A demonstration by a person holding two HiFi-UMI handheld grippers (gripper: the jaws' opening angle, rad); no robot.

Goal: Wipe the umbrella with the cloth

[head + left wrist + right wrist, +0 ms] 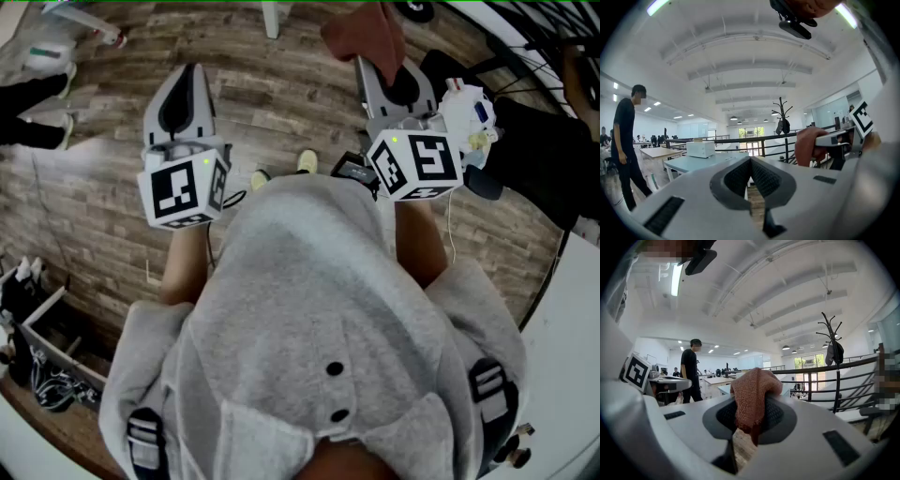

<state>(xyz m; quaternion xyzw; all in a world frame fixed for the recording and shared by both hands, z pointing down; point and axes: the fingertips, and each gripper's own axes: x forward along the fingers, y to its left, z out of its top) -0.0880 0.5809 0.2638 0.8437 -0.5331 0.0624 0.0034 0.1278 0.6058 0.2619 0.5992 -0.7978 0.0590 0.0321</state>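
Observation:
A reddish-brown cloth [364, 33] is bunched in my right gripper [380, 58], whose jaws are shut on it. In the right gripper view the cloth [752, 394] bulges over the jaws and hangs down between the pads. My left gripper [190, 67] is held level beside it at the left. Its jaws are shut with nothing between them, and the ribbed pads [761, 178] meet at the tip. A black fabric shape with thin ribs [544, 141] lies at the right edge of the head view; I cannot tell whether it is the umbrella.
A coat stand with a dark item hanging on it [833, 352] rises behind a black railing [740, 139]. A person in black [691, 369] stands by tables [693, 161]. The wooden floor holds an open box of cables [47, 366]. A white surface [572, 328] borders the right.

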